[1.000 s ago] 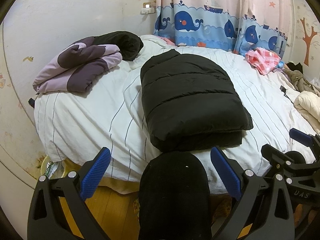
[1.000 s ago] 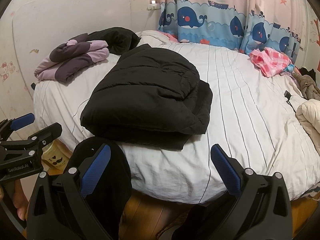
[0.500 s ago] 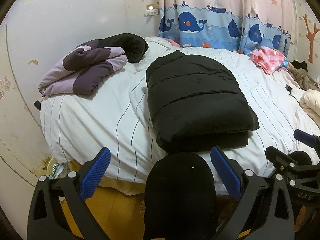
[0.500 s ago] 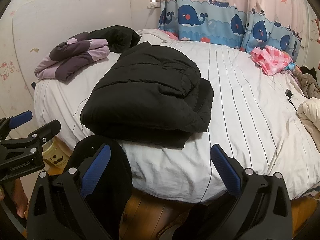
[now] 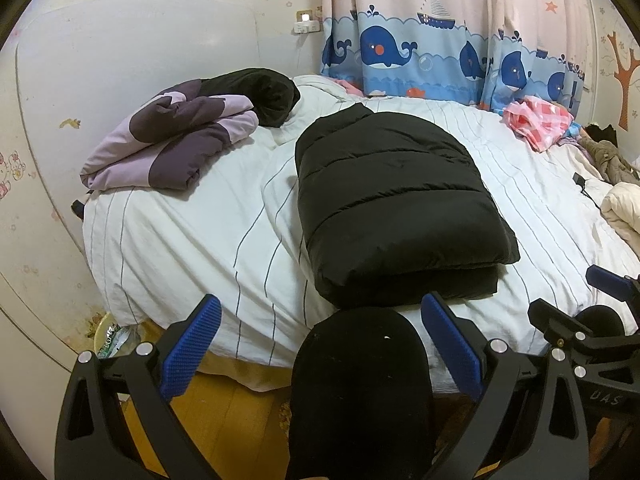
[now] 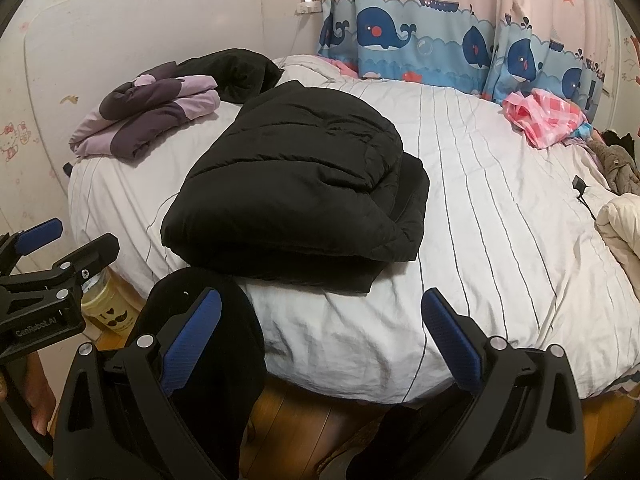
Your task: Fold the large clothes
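A black puffer jacket [image 5: 392,196] lies folded into a thick rectangle on the white striped bed [image 5: 192,232], near its front edge. In the right wrist view the same jacket [image 6: 296,192] sits left of centre. My left gripper [image 5: 320,336] hangs open in front of the bed, off the mattress, with nothing between its blue pads. My right gripper [image 6: 320,336] is open too and holds nothing. Each gripper shows at the edge of the other's view: the right one [image 5: 592,312] and the left one [image 6: 44,256]. A black-clad knee [image 5: 360,380] rises between the left fingers.
A folded purple and lilac garment [image 5: 172,144] with a dark garment [image 5: 264,92] lies at the bed's back left. A pink checked cloth [image 5: 540,120] and a cream garment [image 5: 620,208] are on the right. Whale curtains [image 5: 420,52] hang behind. A yellow bin [image 6: 108,304] stands on the wooden floor.
Both views have shifted slightly, the jacket sitting a little further right and higher in the left view. The jacket itself has not moved and both grippers stay open.
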`<state>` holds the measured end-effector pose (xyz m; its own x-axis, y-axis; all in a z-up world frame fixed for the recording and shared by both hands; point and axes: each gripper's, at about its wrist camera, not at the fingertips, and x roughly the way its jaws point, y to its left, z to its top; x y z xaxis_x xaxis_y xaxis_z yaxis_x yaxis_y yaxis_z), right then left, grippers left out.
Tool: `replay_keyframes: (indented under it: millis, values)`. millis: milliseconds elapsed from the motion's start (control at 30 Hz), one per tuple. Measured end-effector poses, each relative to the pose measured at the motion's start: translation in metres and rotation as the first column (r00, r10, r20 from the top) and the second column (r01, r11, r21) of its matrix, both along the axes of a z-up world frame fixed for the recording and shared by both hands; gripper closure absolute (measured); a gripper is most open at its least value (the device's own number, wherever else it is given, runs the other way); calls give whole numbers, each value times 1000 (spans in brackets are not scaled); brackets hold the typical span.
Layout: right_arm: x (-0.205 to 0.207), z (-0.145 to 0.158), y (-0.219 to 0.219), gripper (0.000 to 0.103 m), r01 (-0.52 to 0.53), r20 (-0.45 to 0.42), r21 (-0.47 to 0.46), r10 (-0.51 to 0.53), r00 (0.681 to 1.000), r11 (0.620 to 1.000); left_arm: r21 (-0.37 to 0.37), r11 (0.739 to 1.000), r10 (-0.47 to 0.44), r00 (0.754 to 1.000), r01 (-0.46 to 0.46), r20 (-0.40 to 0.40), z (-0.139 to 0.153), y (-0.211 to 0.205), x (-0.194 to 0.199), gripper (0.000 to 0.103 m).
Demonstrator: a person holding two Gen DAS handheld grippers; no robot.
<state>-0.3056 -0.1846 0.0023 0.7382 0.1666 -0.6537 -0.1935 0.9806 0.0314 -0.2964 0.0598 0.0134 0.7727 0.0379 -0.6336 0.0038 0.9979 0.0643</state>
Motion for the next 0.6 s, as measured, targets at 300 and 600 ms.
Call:
replay_keyframes:
  millis: [300,600]
  values:
    - [0,-2,-5,6,-10,-5,0,10,1000,1000,4,1000,12,1000,-12,-14,-2,-4,-1,7]
    - [1,-2,-5,6,-10,-4,-1,10,1000,1000,4,1000,17,1000,-17,-23,-4,-3,0,7]
